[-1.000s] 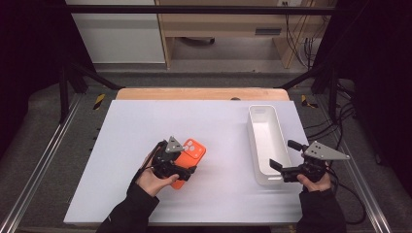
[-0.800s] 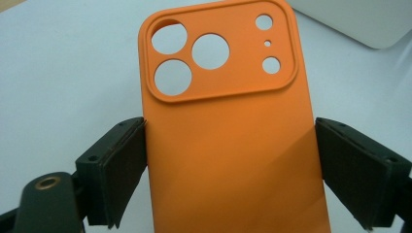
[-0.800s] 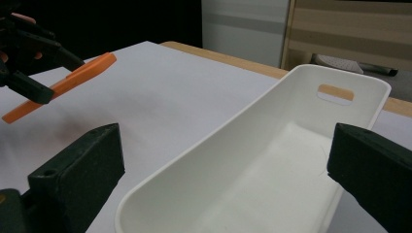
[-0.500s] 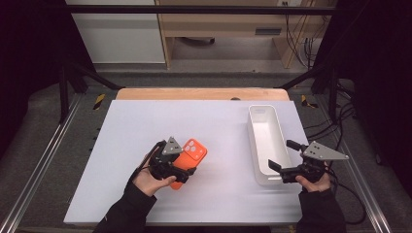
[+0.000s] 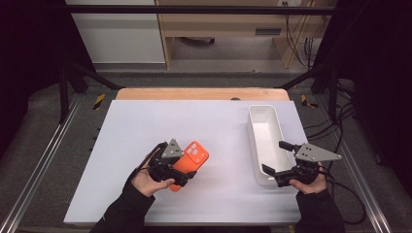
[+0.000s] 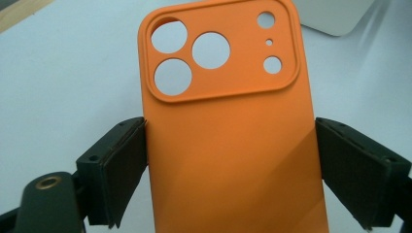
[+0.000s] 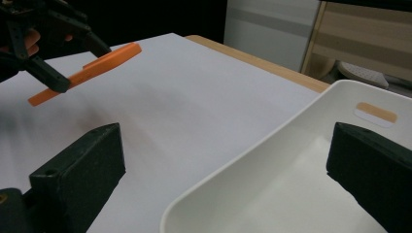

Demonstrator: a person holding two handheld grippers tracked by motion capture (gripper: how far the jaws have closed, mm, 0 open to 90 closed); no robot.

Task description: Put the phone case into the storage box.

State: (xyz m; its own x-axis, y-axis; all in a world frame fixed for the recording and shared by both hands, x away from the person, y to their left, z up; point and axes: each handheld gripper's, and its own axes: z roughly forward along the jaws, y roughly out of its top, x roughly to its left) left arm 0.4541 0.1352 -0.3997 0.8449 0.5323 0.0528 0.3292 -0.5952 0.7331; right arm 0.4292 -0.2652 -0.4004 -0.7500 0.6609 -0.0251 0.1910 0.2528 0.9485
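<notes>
We find the work at its middle stage. The left gripper has the orange phone case clamped across its width, one pad on each long edge — the left gripper view shows both pads pressed against the sides of the case. In the right gripper view the case hangs tilted, clear of the white table, so we judge the pick-up done.

What remains, as we read it, is the carry and the placing. The likely destination is the white tray, which stands well apart from the case, on the right side of the table. The case has not yet reached it.

The right gripper sits at the tray's near end with its jaws spread wide. The tray's rim lies between them, yet the pads do not press on it, so we record it as holding nothing — possibly ready to steady the tray.

Condition of the case: bright orange, matte, apparently a soft rubbery material, seen from the back. A raised square block near its top carries three large round cut-outs and three smaller holes, and the table shows through them, so no phone is fitted. We see no tears or marks. Being thin and pliable, it may bow under a sideways grip, though we see no bend here.
</notes>
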